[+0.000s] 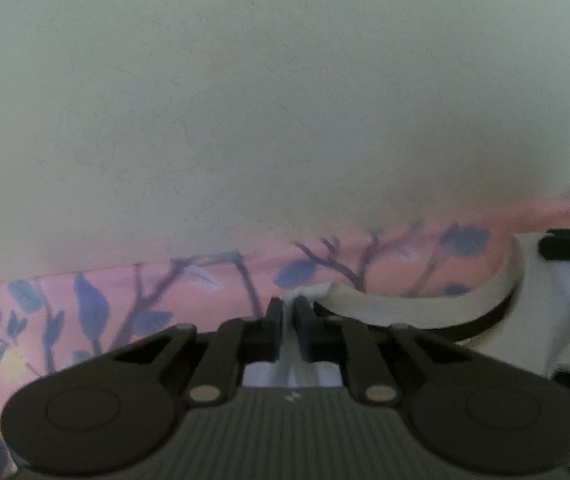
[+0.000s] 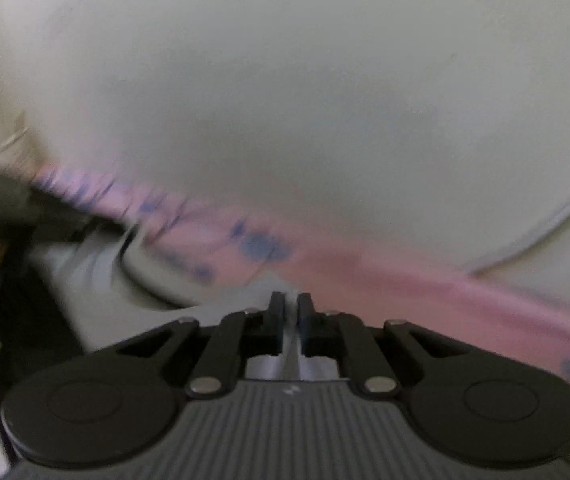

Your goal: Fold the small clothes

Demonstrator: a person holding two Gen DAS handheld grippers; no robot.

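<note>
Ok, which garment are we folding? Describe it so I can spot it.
Start from the pale tabletop. Along its near edge lies the garment: pink cloth printed with blue-grey leaves and dark twigs. Nothing else in view carries that print.

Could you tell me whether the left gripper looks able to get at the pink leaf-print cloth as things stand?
Probably yes: the left gripper sits right at the pink leaf-print cloth, nothing between. Its jaws are shut, with pale fabric seemingly pinched between them, so it would likely need to let go first.

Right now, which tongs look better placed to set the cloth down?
Left, probably: left tongs pinch the pale edge of the pink floral garment, which lies flat and sharp ahead; right tongs also pinch it, but that view is smeared.
</note>
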